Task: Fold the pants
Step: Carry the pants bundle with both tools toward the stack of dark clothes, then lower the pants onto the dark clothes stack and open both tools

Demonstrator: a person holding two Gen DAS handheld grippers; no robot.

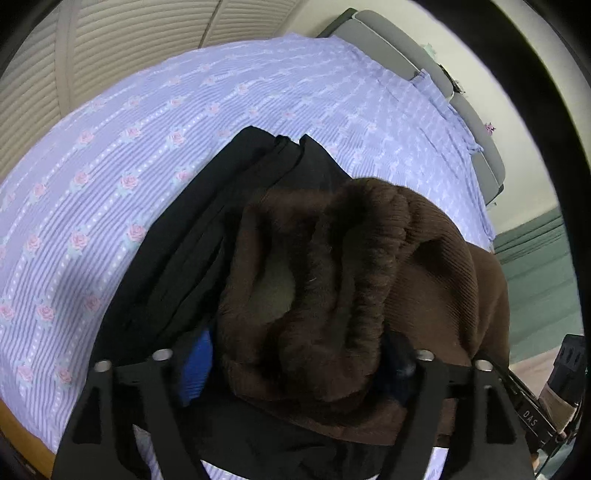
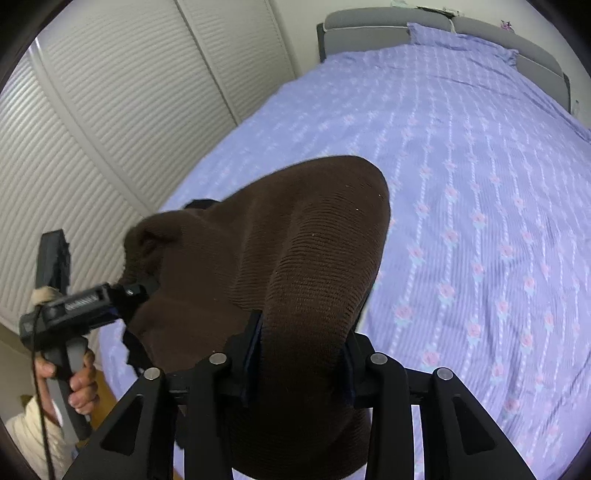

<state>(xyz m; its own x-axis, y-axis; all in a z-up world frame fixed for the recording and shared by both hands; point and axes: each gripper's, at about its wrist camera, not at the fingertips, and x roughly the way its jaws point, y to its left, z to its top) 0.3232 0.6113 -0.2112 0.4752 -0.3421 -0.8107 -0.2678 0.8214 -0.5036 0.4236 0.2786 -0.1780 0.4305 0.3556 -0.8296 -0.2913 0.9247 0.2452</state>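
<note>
Black garment (image 1: pixel 207 206) lies on bed just beside brown ribbed pants (image 1: pixel 332 280), partly under them. Pants bunched up, held off purple rose-print bedsheet (image 1: pixel 110 155). Left gripper (image 1: pixel 295 365) clamped on thick roll of pants; right gripper (image 2: pixel 301 354) pinched tight on another fold, fabric draping over jaws. Louvered closet doors (image 2: pixel 92 129) at side, grey headboard (image 2: pixel 369 22) far end. Fingertips buried in cloth both views; pants' lower part cut off by frame.
</note>
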